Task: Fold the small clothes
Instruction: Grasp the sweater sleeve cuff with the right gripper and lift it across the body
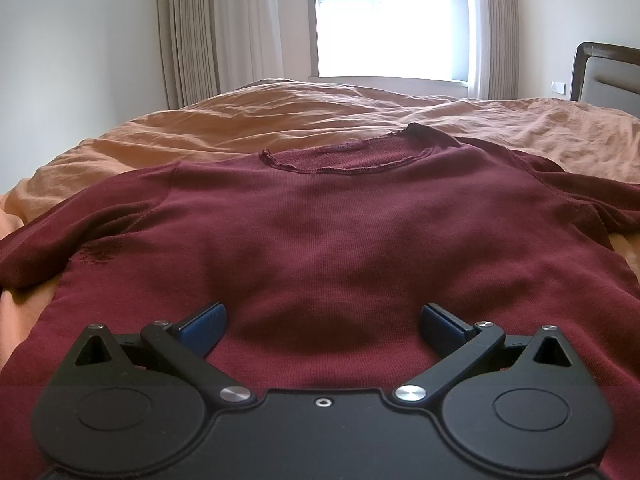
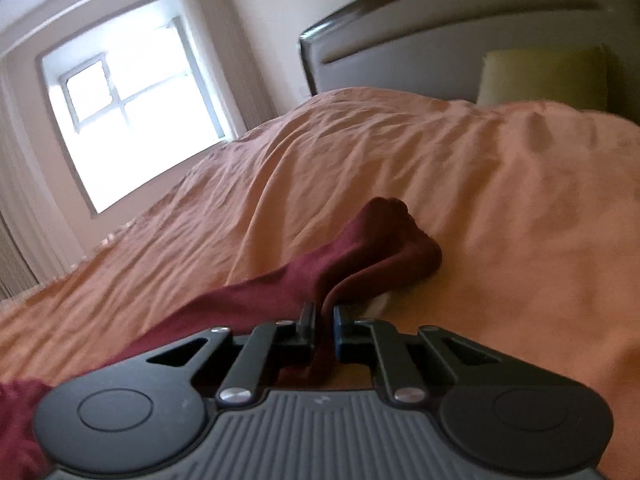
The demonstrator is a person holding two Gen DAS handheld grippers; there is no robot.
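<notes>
A dark red short-sleeved shirt (image 1: 320,232) lies flat on the orange bed cover (image 1: 280,120), neckline away from me and sleeves spread to both sides. My left gripper (image 1: 322,320) hovers low over the shirt's lower half, blue-padded fingers spread wide with only flat cloth between them. In the right wrist view, my right gripper (image 2: 325,314) is shut on a bunched strip of the shirt (image 2: 360,248). That cloth runs forward from the jaws to a crumpled end lying on the cover. More red cloth (image 2: 20,420) shows at the lower left.
The orange cover (image 2: 460,184) is rumpled and rises in a hump ahead of the right gripper. A grey headboard (image 2: 420,48) with a yellow-green pillow (image 2: 540,76) stands behind it. A bright window (image 1: 384,20) with curtains (image 1: 208,32) faces the far side of the bed.
</notes>
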